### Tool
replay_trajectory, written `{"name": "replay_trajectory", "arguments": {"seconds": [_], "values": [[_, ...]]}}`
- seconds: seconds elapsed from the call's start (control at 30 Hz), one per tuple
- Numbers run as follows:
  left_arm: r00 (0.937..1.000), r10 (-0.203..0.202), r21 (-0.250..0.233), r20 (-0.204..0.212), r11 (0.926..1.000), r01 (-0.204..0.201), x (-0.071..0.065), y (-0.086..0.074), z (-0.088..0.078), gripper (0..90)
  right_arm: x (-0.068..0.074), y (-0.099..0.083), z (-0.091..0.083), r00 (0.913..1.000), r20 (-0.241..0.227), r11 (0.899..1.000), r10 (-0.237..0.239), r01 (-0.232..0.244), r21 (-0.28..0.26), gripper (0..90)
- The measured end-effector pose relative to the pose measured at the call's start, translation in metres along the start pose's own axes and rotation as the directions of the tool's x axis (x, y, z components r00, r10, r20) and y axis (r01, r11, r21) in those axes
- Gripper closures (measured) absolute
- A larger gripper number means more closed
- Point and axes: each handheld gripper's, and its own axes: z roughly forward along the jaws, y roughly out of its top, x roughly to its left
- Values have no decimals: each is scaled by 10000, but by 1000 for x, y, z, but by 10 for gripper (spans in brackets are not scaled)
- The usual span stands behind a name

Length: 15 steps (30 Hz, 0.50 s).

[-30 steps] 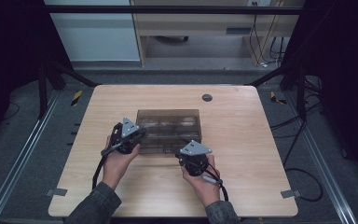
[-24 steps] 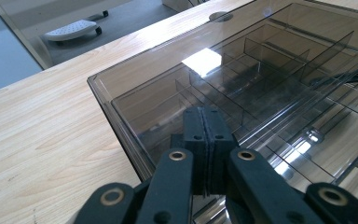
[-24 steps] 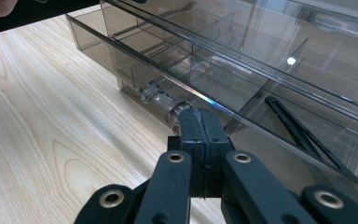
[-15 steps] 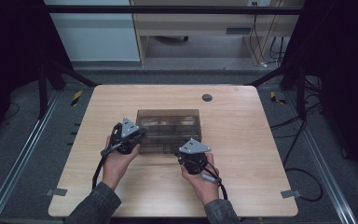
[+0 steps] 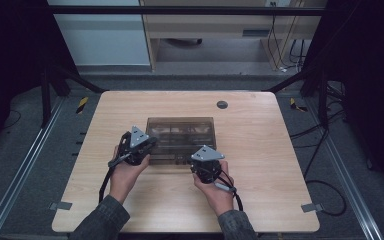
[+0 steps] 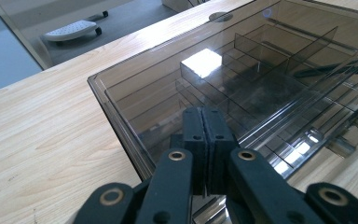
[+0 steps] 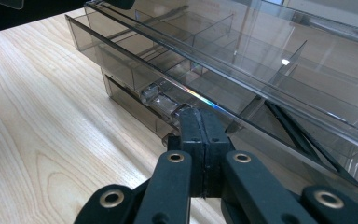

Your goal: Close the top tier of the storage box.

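Observation:
A smoky see-through compartment box (image 5: 180, 131) lies in the middle of the wooden table (image 5: 270, 150). My left gripper (image 5: 151, 143) is at the box's front left corner, shut, its tips over the lid. In the left gripper view the shut jaws (image 6: 206, 113) rest above the box (image 6: 261, 70), with dividers visible inside. My right gripper (image 5: 203, 161) is at the box's front edge, shut with nothing between the pads. In the right gripper view its tips (image 7: 199, 114) sit against a clear latch (image 7: 161, 100) on the front of the box (image 7: 261, 56).
A dark round grommet (image 5: 222, 104) is set in the table behind the box. Bare wood lies to the left, right and front. Dark frame posts, floor rails and cables (image 5: 325, 185) flank the table. A pale cabinet (image 5: 100, 40) stands beyond the far edge.

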Motion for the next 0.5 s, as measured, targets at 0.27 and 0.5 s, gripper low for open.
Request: {"name": "replay_trajectory", "arguments": {"seconds": [0.27,0.5], "values": [[10000,9,-1,1,10000,-9,0,0,0,887,-2,2,5,9999,31,9999,104,-104,-4,900],[10000,54,46,17,10000,-54,0,0,-1,887,-5,3,8,9997,71,9998,214,-213,-11,900]]}}
